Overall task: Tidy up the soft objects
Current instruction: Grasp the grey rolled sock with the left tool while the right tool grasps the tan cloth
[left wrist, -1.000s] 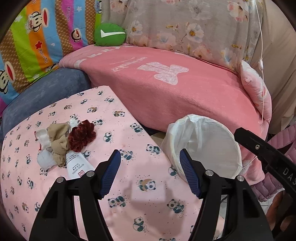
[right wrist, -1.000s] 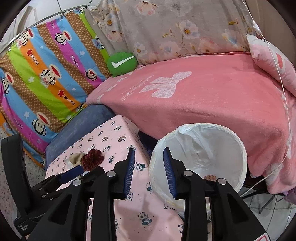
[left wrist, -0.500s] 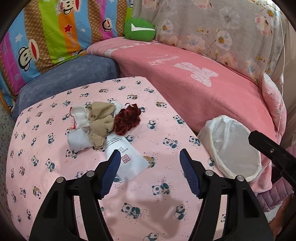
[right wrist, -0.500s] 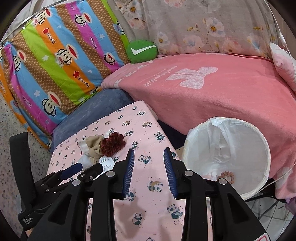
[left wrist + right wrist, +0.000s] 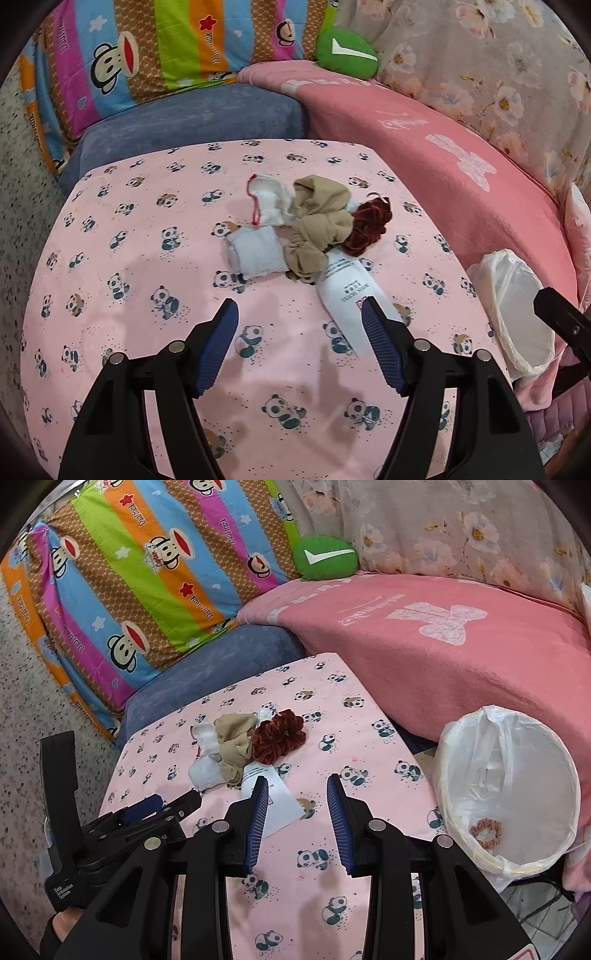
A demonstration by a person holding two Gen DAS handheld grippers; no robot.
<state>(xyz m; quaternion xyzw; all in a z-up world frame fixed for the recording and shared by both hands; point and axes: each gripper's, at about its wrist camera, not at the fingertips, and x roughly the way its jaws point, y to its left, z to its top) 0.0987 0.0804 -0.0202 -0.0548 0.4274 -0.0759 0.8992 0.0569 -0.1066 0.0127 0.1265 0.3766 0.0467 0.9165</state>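
On the desk (image 5: 110, 229), covered with a pink panda-print cloth, a small heap of soft things lies near the far middle. Going left to right in the left wrist view: a white sock with a red thread at its cuff (image 5: 267, 201), a folded white sock (image 5: 258, 253) just below it, a crumpled beige stocking (image 5: 321, 221) lying over both, and a dark red velvet scrunchie (image 5: 369, 227) touching the beige one's right side. A white sock with a printed label (image 5: 347, 291) runs from under the heap toward the camera.

The left tongs (image 5: 301, 347) hang over bare cloth just short of the heap; their jaws are opening, with nothing between them, though the right blue pad overlaps the labelled sock's edge in the picture. In the right wrist view the right tongs (image 5: 297, 821) stand partly open and empty, also above the cloth, with the left tongs' black body at the lower left.

To the right, off the desk's edge, stands a white bin lined with a plastic bag (image 5: 509, 794); a pink scrunchie (image 5: 487, 832) lies at its bottom.

How many socks are under the beige stocking cannot be told, since it hides their joins. The label print is too small to read. The bin's near rim is cut off by the tongs in the left view.
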